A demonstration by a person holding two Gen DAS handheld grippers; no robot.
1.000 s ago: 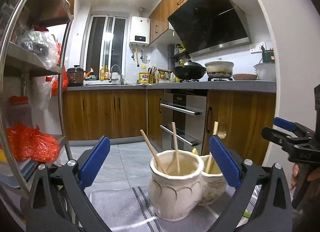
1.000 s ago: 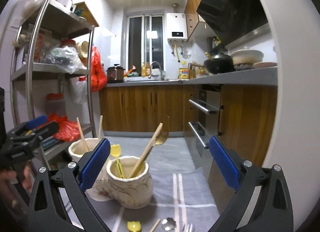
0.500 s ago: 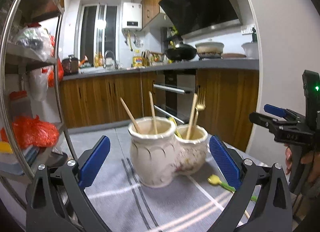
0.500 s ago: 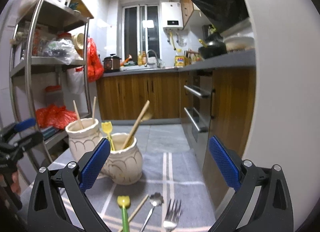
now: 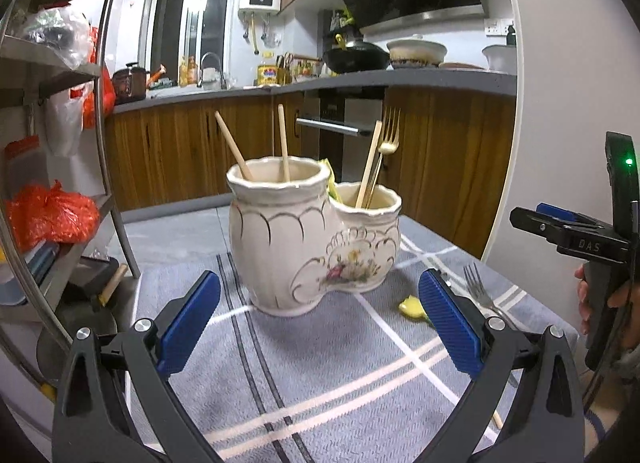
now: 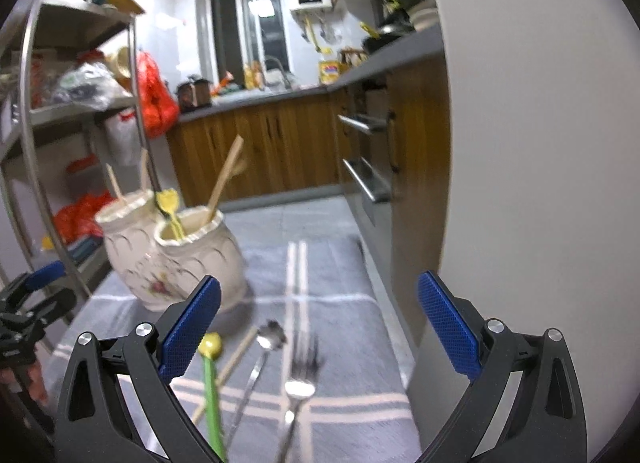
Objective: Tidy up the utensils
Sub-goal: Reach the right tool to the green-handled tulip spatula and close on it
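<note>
Both cameras have dropped and tipped down over the last second: the left wrist view, which began with the holder near its bottom edge, now looks across more of the striped cloth, and the right wrist view has swung to bring the loose cutlery into frame. Left gripper (image 5: 319,317) hangs just short of the cream two-pot ceramic utensil holder (image 5: 312,239), jaws spread wide, blue pads empty, nothing touching them. Taller pot holds two wooden chopsticks (image 5: 282,142); shorter pot holds a gold fork (image 5: 389,135) and another wooden stick, both leaning, with a yellow-green piece showing between the two rims. Holder stands upright on the grey striped cloth (image 5: 312,375). Right gripper (image 6: 319,319) also wide open and holding nothing, poised above the cutlery on the cloth. Lying between and below its pads: a green-handled utensil with a yellow head (image 6: 211,379), a wooden chopstick (image 6: 234,361) slanting beside it, a silver spoon (image 6: 264,347), and a silver fork (image 6: 298,379), tines pointing away from the camera. That view is motion-blurred, so whether the chopstick touches the green handle cannot be told. Person's hand (image 5: 608,299) grips the right tool's handle at the edge of the left view. Metal shelf rack (image 6: 60,111) with orange bags stands to the left; wooden cabinets (image 5: 180,151) run along the far side.
</note>
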